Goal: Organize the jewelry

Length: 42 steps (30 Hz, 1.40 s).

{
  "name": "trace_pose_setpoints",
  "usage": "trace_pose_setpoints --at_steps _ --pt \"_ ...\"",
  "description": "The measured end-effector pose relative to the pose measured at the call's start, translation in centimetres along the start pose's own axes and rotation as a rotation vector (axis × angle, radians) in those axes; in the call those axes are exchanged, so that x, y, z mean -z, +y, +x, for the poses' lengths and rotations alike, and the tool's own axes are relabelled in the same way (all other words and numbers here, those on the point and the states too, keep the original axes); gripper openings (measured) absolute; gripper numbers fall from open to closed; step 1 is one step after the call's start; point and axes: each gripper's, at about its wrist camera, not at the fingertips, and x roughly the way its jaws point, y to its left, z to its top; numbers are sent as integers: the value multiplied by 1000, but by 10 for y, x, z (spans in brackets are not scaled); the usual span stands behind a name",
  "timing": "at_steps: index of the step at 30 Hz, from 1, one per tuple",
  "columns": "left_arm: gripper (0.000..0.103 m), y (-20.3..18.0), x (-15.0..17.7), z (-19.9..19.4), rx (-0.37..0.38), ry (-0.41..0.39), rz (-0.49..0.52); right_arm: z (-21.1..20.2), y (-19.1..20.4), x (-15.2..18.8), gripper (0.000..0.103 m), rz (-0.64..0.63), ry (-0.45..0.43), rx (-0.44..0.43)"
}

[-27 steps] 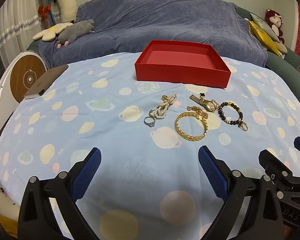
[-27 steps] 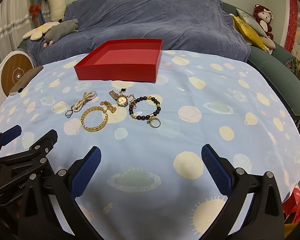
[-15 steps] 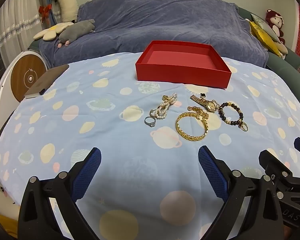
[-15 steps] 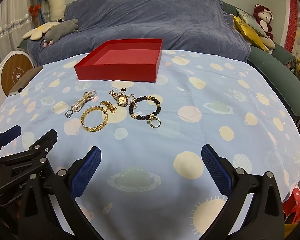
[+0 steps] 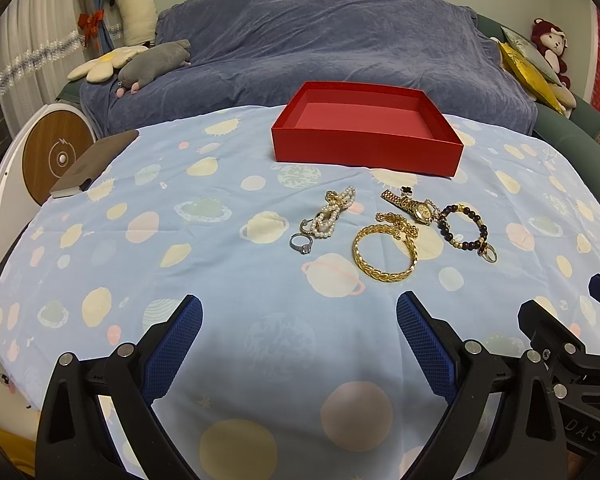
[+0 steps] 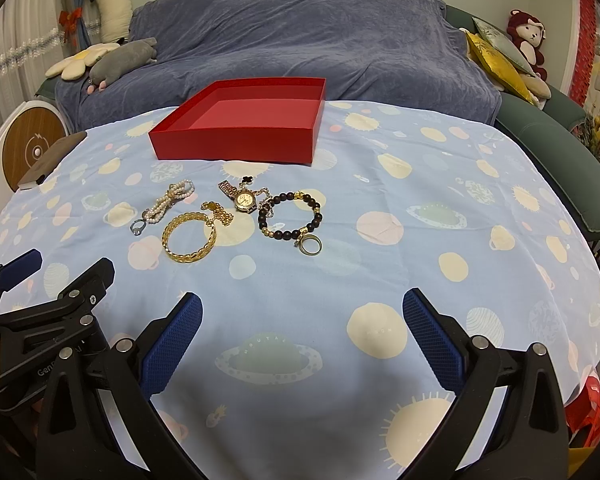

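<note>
1. Jewelry lies in a loose cluster on the blue patterned tablecloth (image 5: 220, 280), just in front of the red box (image 5: 366, 136); the box is empty and nothing is sorted yet.
2. Pieces, left to right in the left wrist view: silver ring (image 5: 302, 243), pearl strand (image 5: 332, 212), gold bangle (image 5: 384, 254), gold watch (image 5: 414, 208), dark bead bracelet (image 5: 466, 226) with a small gold ring (image 6: 310, 245) at its near end.
3. Left gripper (image 5: 298, 340): jaws wide apart, nothing between them, hovering over bare cloth on the near side of the cluster. Right gripper (image 6: 300, 336): same, wide and empty, with the bead bracelet nearest ahead.
4. Handling, judged: all pieces light. Bangle looks stiff; pinch across its band at the near edge. Pearl strand and bead bracelet are limp and will dangle; take them mid-length.
5. Rings are small, hard, likely slippery; they lie flat, so the pads must close low against the cloth.
6. Risk: watch, a gold chain (image 6: 220, 212) and the bangle touch or overlap; lifting one may drag another. Cloth is soft and could get caught in the pinch.
</note>
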Motion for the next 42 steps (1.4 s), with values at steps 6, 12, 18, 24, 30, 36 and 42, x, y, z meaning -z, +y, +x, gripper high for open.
trace_pose_setpoints --at_steps 6,12,18,24,30,36,42 --pt "95 0 1 0 0 -1 1 1 0 0 98 -2 -1 2" --pt "95 5 -1 1 42 9 -26 7 -3 2 98 -8 13 9" --pt "95 5 -3 15 58 17 -36 17 -17 3 98 28 31 6" --pt "95 -17 -10 42 92 45 12 26 -33 -4 98 74 39 8" --pt "95 -37 -17 72 75 67 41 38 -51 -8 98 138 58 1" --pt "75 -46 -19 87 93 98 60 46 -53 -10 98 144 67 -4" --pt "52 -50 -21 85 117 76 80 50 -51 -14 98 152 74 -18"
